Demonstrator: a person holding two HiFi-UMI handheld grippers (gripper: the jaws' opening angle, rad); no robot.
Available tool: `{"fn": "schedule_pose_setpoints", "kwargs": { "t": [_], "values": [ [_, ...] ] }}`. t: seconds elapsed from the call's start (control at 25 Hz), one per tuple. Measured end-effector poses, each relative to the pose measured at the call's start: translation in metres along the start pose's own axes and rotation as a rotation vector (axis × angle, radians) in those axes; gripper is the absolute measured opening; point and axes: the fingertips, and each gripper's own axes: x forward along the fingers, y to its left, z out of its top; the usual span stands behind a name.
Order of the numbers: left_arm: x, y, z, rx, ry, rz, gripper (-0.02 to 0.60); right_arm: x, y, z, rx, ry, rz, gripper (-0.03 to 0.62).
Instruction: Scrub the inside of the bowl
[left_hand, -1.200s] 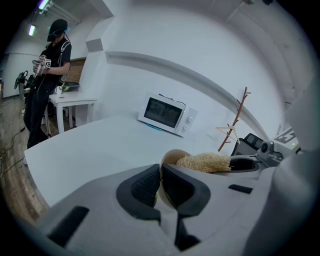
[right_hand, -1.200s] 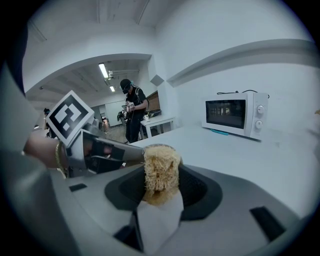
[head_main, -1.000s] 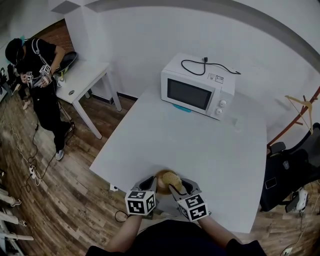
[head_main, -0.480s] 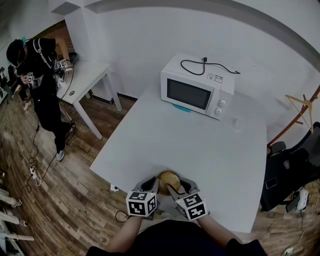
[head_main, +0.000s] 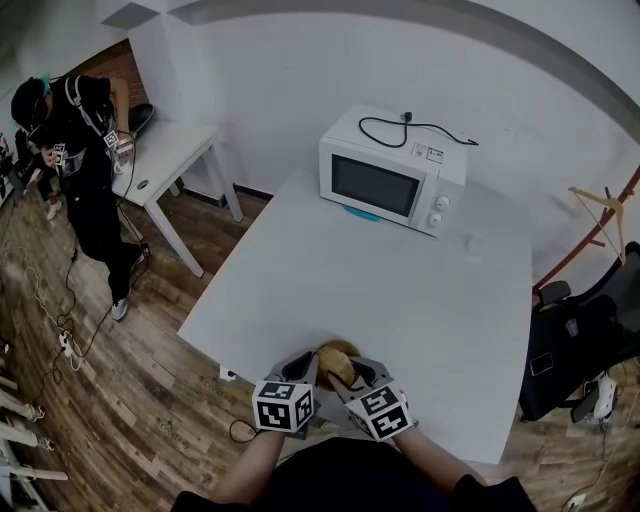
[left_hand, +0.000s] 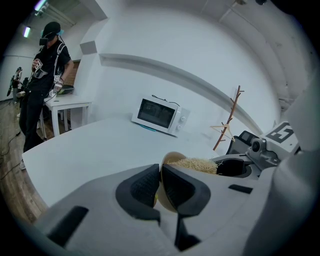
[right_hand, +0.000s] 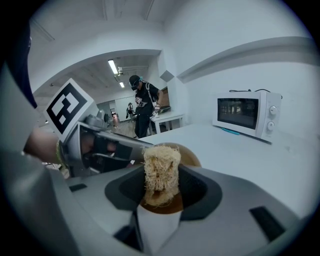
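The right gripper (head_main: 341, 372) has edged a little to the left over the tan round bowl (head_main: 333, 352) at the near edge of the white table (head_main: 400, 290). Its jaw and the pale, straw-like fibre scrubber (right_hand: 161, 172) now cover more of the bowl's opening. At far left, the person in black (head_main: 85, 150) has moved one arm from in front of the body out to the small white side table (head_main: 175, 150).
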Motion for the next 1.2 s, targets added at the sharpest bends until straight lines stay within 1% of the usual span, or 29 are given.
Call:
{"fn": "schedule_pose_setpoints", "kwargs": {
  "t": [0.56, 0.96, 1.2],
  "values": [
    [0.000, 0.002, 0.006, -0.012, -0.029, 0.021, 0.032, -0.007, -0.004, -0.011, 0.000, 0.022, -0.001, 0.178],
    [0.002, -0.003, 0.005, 0.005, -0.021, 0.010, 0.032, -0.013, -0.023, -0.015, 0.041, 0.031, -0.064, 0.178],
    [0.004, -0.006, 0.003, 0.016, -0.014, 0.000, 0.032, -0.016, -0.029, -0.013, 0.043, 0.022, -0.091, 0.178]
  ]
}}
